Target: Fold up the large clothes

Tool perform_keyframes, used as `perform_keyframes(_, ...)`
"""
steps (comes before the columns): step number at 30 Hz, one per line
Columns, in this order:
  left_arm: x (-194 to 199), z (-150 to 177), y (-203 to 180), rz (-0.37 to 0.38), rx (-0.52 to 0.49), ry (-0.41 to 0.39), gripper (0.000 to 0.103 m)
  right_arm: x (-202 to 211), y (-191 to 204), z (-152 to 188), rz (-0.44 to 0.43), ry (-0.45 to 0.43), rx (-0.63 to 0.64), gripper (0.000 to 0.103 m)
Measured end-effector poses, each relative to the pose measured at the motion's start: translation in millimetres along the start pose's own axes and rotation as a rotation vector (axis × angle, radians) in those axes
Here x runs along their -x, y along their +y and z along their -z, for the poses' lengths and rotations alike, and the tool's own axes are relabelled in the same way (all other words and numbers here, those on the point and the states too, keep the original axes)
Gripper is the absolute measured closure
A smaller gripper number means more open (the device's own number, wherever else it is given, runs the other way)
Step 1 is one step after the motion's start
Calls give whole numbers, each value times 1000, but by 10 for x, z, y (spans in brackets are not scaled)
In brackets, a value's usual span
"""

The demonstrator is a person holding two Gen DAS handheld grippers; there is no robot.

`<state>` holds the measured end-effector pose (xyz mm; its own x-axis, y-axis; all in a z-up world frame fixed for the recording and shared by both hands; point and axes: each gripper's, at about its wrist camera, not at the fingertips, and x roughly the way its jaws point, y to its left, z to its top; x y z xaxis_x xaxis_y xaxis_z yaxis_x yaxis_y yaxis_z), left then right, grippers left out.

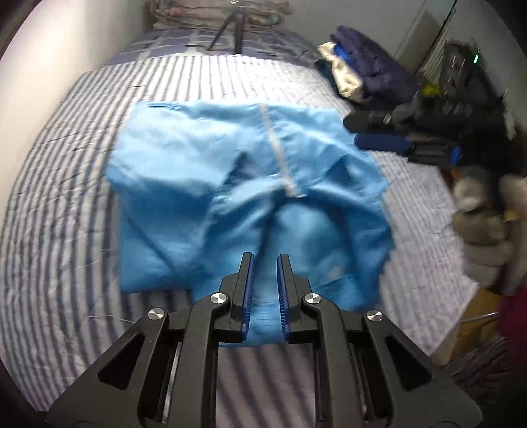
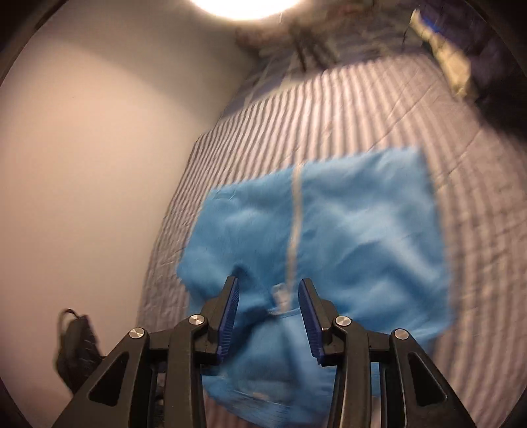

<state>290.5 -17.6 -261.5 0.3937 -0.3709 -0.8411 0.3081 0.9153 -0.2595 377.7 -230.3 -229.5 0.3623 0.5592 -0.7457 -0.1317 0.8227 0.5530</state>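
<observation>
- Surroundings: a pile of dark clothes (image 1: 369, 69) lies on the striped bedspread (image 1: 66, 197) at 1 o'clock from the blue jacket (image 1: 230, 171); a tripod (image 1: 230, 29) stands at 12 o'clock, well apart.
- Jacket: spread mid-bed, its pale zipper (image 1: 280, 148) running from 12 to 6 o'clock, hood end nearest.
- Left gripper (image 1: 265, 260): jaws narrowly apart, blue cloth between them; whether they pinch it is unclear.
- Right gripper (image 2: 268, 284): jaws partly open over the collar, nothing visibly gripped.
</observation>
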Motion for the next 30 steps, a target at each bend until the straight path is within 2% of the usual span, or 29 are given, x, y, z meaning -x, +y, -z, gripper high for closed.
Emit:
perform_keyframes(4, -113, 8, -106, 92, 32, 25, 89, 64, -260, 89, 27, 32, -12, 62)
perform_keyframes(6, -208, 9, -113, 169, 101, 42, 83, -6, -357, 153, 37, 63, -25, 62)
perform_keyframes(8, -322, 6, -150, 245, 194, 55, 75, -61, -452, 183, -2, 84, -59, 62)
perform_keyframes(14, -621, -19, -211, 305, 329, 67, 75, -269, -555, 178, -109, 119, -140, 66)
perform_keyframes(17, -694, -41, -244, 338, 362, 61, 75, -362, -547, 197, -159, 138, -150, 70)
perform_keyframes(19, -716, -50, -262, 334, 355, 54, 75, -396, -512, 204, -162, 146, -137, 79)
perform_keyframes(21, -713, -37, -259, 338, 356, 46, 80, -414, -515, 206, -164, 146, -135, 89)
perform_keyframes(22, -721, -43, -265, 343, 354, 43, 101, -418, -517, 205, -174, 147, -140, 95)
perform_keyframes(25, -676, -23, -275, 325, 340, 22, 103, -375, -522, 191, -164, 140, -131, 100)
perform_keyframes(27, -639, -6, -287, 322, 337, 10, 103, -313, -550, 176, -124, 123, -120, 102)
perform_keyframes(30, -537, 15, -298, 315, 323, -12, 103, -248, -650, 147, -108, 93, -156, 103)
